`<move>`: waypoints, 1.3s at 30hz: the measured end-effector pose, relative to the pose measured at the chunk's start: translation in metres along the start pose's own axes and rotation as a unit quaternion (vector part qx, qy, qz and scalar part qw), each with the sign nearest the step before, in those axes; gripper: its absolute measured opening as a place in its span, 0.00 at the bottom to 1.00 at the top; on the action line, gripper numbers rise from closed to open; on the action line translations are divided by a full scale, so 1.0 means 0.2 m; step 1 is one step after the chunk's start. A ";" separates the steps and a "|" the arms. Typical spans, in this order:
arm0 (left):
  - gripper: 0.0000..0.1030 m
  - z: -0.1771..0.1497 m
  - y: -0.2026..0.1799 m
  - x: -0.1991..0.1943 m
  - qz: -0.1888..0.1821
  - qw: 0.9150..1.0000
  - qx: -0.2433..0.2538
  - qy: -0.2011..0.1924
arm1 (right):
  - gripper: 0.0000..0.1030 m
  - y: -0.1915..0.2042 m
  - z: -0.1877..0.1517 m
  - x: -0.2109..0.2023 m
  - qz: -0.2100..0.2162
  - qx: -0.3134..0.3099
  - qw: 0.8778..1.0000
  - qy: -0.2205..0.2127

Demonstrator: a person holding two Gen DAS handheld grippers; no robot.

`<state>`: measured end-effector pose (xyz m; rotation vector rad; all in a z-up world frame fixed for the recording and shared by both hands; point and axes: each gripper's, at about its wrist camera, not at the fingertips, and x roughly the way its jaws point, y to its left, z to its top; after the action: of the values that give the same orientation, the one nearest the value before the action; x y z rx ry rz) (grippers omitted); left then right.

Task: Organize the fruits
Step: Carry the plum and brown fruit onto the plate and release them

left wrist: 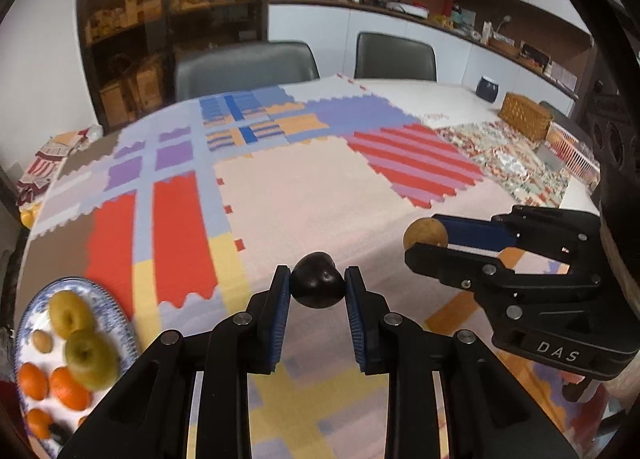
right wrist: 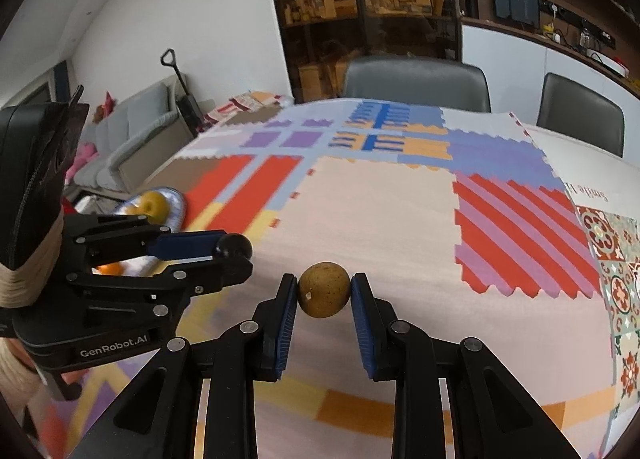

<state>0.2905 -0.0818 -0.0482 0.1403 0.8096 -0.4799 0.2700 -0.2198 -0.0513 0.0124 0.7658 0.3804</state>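
Risk of a drop: left gripper [left wrist: 317,286] is clenched on a dark plum [left wrist: 318,280] mid-frame, and right gripper [right wrist: 324,291] on a tan round fruit [right wrist: 324,290], both by small contact patches only. A jolt could roll either onto the cloth [left wrist: 320,195]. Plate [left wrist: 116,309], lower left, is cut off by the frame edge; its fruit are blurred.

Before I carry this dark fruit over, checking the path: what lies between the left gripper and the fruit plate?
Only bare patchwork tablecloth, seen in the left wrist view, between the left gripper holding the dark fruit and the plate.
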 end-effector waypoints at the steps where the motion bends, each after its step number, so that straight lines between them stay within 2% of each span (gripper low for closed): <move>1: 0.27 0.00 0.00 -0.04 0.007 1.000 0.001 -0.008 | 0.28 0.01 0.00 -0.01 0.002 -0.001 1.000 -0.002; 8: 0.27 -0.05 0.01 -0.27 0.037 0.998 0.001 -0.047 | 0.28 0.15 0.04 -0.14 0.013 -0.013 1.000 -0.025; 20: 0.27 -0.19 0.14 -0.60 0.071 0.993 -0.043 -0.085 | 0.28 0.45 0.05 -0.24 0.047 -0.044 0.997 -0.047; 31: 0.27 -0.35 0.31 -0.83 0.113 0.984 -0.095 -0.095 | 0.28 0.74 0.07 -0.26 0.074 -0.077 0.993 -0.055; 39: 0.27 -0.46 0.45 -0.95 0.149 0.977 -0.115 -0.103 | 0.28 0.93 0.09 -0.22 0.090 -0.095 0.990 -0.057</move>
<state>0.1592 0.0929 0.0215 -0.0037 0.6213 -0.1121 0.1914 -0.0593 0.0182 -0.0747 0.6148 0.6191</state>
